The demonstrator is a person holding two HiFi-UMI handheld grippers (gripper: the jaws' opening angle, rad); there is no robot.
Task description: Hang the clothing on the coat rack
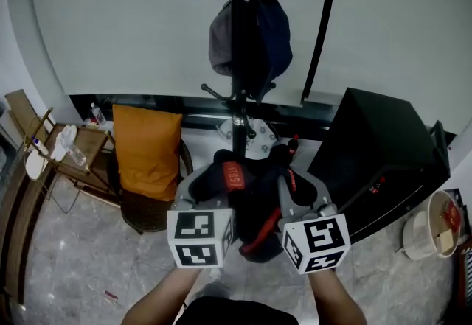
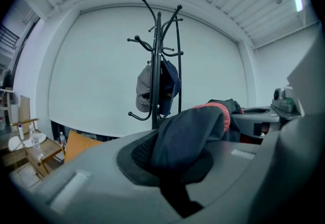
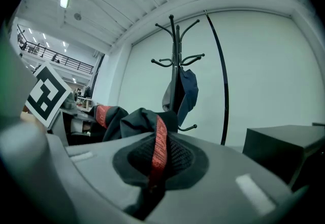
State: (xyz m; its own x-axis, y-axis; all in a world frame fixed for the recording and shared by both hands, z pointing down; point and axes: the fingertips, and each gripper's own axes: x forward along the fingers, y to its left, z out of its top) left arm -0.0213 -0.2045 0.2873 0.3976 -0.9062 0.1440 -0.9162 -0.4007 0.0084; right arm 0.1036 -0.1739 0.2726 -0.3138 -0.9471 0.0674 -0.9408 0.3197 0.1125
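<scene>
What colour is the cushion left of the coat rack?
The cushion is orange; the head view shows it best.

- The coat rack (image 1: 240,58) stands straight ahead before the wall, with two caps (image 1: 251,43) hanging on it. A leaning pole (image 1: 322,29) is just to its right.
- The clothing (image 1: 247,194) hangs in front of the rack's lower post. It spans from the left gripper (image 2: 175,162) to the right gripper (image 3: 154,164), with a fold caught in each one's jaws.
- Left of the rack, a cushion (image 1: 146,150) stands upright on a chair (image 1: 147,214). Further left is a small counter (image 1: 85,141) with bottles (image 1: 68,145) on it.
- Right of the rack sits a cabinet (image 1: 376,154). A bucket (image 1: 435,224) is on the floor beyond it.
</scene>
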